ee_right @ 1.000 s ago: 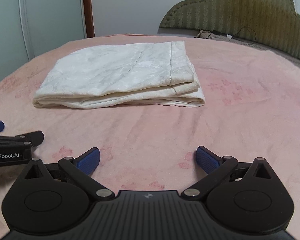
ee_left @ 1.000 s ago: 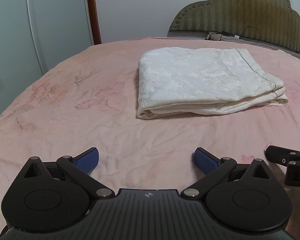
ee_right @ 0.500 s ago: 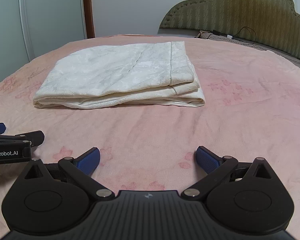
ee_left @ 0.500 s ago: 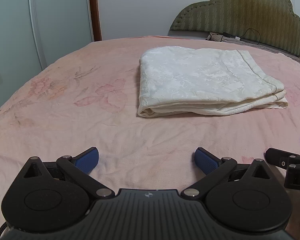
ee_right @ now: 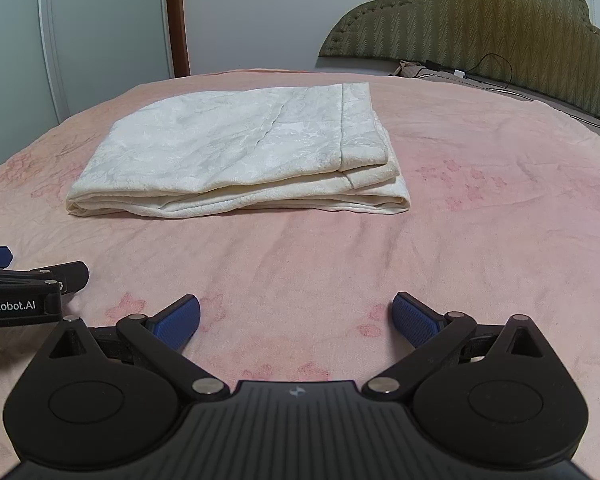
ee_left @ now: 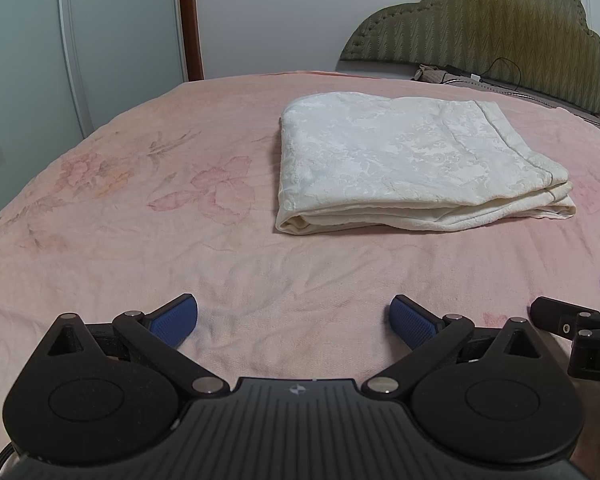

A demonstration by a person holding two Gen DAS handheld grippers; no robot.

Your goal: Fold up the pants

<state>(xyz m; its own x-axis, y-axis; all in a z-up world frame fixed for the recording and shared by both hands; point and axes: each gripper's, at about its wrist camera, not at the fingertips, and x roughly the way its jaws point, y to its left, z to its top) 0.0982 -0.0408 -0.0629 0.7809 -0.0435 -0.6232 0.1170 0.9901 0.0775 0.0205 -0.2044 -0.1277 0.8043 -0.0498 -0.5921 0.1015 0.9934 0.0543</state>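
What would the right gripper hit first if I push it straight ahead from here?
Probably the folded cream pants: the open right gripper points across bare pink bedspread toward their near edge. If it travels low, the bedspread may catch first; depth is unclear.

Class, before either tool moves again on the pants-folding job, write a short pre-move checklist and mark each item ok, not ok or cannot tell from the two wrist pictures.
1. Left tool open, nothing between its fingers: ok.
2. Right tool open and empty: ok.
3. Cream patterned fabric pants folded into a flat stack of layers: ok.
4. Both tools clear of the pants, with bare pink floral bedspread between: ok.
5. Layer edges aligned: not ok, the lower layers stick out past the top hem at the right end.
6. Far side of the stack tidy: cannot tell, hidden from both views.
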